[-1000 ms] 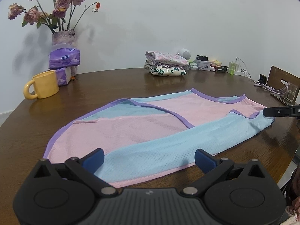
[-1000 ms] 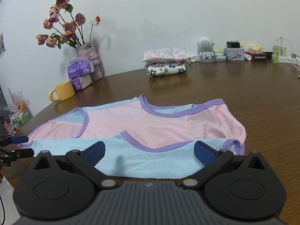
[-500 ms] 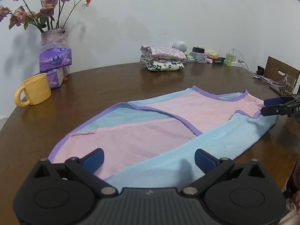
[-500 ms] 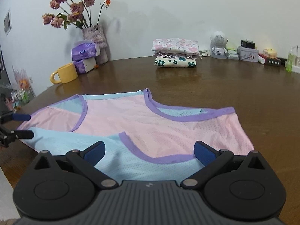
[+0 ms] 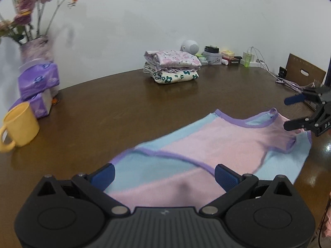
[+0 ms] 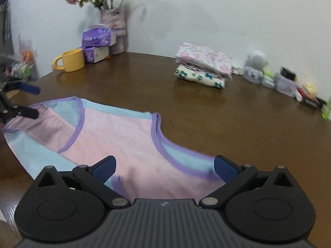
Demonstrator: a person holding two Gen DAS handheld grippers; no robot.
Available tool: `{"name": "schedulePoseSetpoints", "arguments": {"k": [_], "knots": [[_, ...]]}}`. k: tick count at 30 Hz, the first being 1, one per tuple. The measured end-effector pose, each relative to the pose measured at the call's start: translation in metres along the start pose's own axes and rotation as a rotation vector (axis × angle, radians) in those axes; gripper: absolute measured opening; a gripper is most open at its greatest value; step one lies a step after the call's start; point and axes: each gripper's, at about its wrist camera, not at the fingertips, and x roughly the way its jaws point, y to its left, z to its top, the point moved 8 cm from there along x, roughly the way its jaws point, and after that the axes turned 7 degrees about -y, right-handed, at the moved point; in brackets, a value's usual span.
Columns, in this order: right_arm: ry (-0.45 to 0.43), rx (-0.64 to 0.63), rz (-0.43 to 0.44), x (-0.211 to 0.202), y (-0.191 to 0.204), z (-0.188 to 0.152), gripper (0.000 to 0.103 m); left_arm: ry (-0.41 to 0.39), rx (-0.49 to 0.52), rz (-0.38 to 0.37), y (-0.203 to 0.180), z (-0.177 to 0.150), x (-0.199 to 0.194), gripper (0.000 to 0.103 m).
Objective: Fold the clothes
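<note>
— Where's the top (image 5: 217, 144)?
— Flat on the tabletop (image 5: 124, 107), one end under each claw.
— Holding it?
— No. Left claw (image 5: 164, 175) and right claw (image 6: 164, 170) are both spread wide, nothing pinched.

Both grippers, left (image 5: 163, 176) and right (image 6: 164, 170), now sit farther in over the shirt (image 5: 217, 144), which looks more bunched up.
</note>
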Motion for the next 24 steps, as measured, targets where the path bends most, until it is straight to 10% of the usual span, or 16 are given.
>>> {"name": "schedulePoseSetpoints", "arguments": {"k": [11,22,24], "knots": [[0.191,-0.156,0.122,0.086,0.013,0.055,0.097,0.131,0.051,-0.014,0.025,0.030,0.061,0.087],[0.286,-0.184,0.193,0.152,0.010,0.058,0.068,0.208,0.039,-0.064,0.047,0.019,0.107,0.062],[0.312,-0.172,0.221,0.159,0.007,0.056,0.048,0.215,0.041,-0.088,0.047,0.018,0.111,0.058]]}}
